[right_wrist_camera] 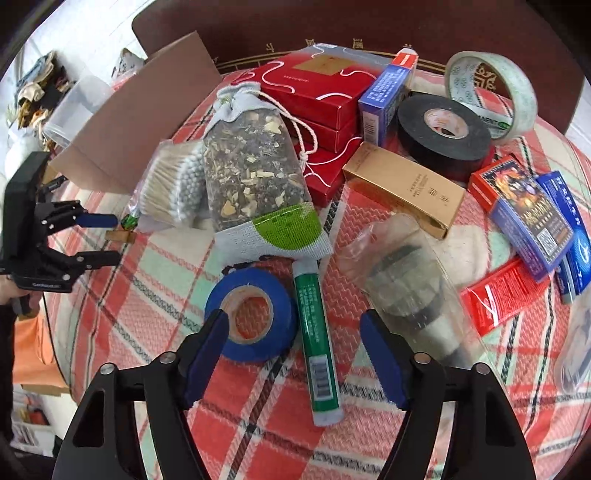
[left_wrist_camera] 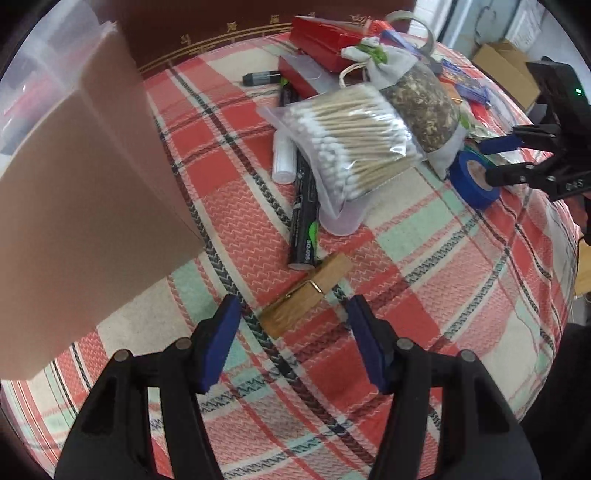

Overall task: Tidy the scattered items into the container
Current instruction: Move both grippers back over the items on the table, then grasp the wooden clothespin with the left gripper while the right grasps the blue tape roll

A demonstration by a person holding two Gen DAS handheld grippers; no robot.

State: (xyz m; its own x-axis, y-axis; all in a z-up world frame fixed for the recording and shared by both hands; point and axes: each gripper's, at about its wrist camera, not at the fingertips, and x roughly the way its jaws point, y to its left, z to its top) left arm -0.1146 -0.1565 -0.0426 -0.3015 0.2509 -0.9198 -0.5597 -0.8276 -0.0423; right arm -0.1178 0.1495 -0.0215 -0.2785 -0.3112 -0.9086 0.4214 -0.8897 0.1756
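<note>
My left gripper [left_wrist_camera: 291, 343] is open and empty, just short of a wooden clothespin [left_wrist_camera: 306, 293] on the plaid cloth. A cardboard box [left_wrist_camera: 85, 206] stands at the left. My right gripper [right_wrist_camera: 295, 354] is open and empty over a blue tape roll [right_wrist_camera: 251, 314] and a green tube [right_wrist_camera: 317, 347]; its left finger overlaps the roll's edge. The left wrist view shows the right gripper [left_wrist_camera: 495, 158] at the blue tape roll [left_wrist_camera: 472, 177]. A bag of cotton swabs [left_wrist_camera: 351, 136] and a mesh herb sachet [right_wrist_camera: 255, 177] lie in the middle.
Red boxes [right_wrist_camera: 317, 96], a gold box [right_wrist_camera: 406, 188], black tape [right_wrist_camera: 443, 133], clear tape [right_wrist_camera: 491, 92], card packs [right_wrist_camera: 524, 210], a clear plastic package [right_wrist_camera: 406, 280] and a black marker [left_wrist_camera: 304, 221] crowd the plaid cloth [left_wrist_camera: 424, 288]. A dark headboard [right_wrist_camera: 332, 29] is behind.
</note>
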